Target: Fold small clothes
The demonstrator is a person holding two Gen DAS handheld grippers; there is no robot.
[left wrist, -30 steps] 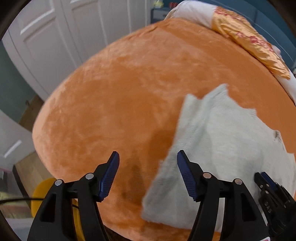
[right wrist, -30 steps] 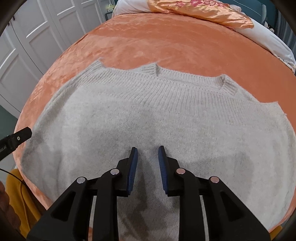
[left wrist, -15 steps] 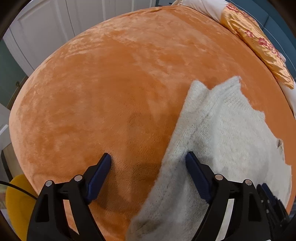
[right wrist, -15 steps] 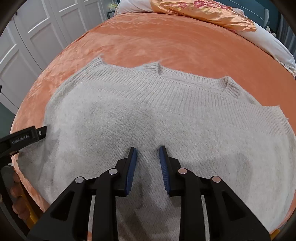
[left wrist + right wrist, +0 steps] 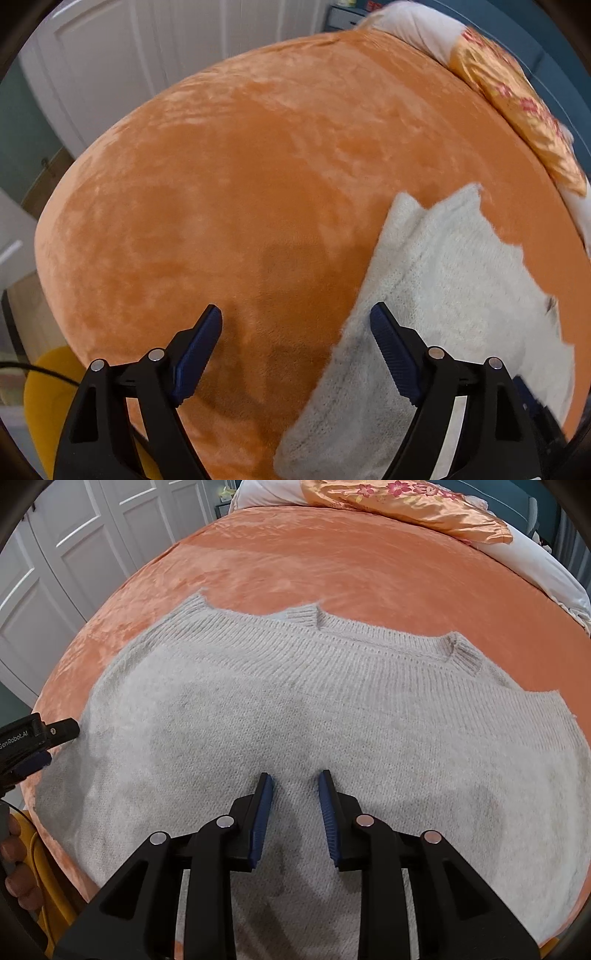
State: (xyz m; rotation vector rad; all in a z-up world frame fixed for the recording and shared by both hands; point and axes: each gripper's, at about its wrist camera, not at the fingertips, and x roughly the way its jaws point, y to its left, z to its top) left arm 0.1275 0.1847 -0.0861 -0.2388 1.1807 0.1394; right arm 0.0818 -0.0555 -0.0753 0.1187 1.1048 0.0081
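Observation:
A pale grey knit sweater (image 5: 295, 716) lies flat on the orange plush bed cover (image 5: 332, 565), its ribbed collar toward the far side. In the left wrist view the sweater's left edge (image 5: 443, 295) shows at the right. My left gripper (image 5: 295, 317) is wide open and empty, hovering over the sweater's left edge, its right finger above the knit and its left finger above the bare cover. It also shows at the left rim of the right wrist view (image 5: 40, 738). My right gripper (image 5: 295, 779) is narrowly open and empty, low over the middle of the sweater.
An orange satin floral pillow (image 5: 406, 506) and white bedding (image 5: 535, 565) lie at the bed's far end. White wardrobe doors (image 5: 74, 546) stand to the left. A yellow object (image 5: 48, 387) sits beyond the bed's near left edge.
My left gripper dipped down close to the sweater's left edge, then lifted back a little. My right gripper has stayed over the sweater's middle, its jaws opened slightly wider.

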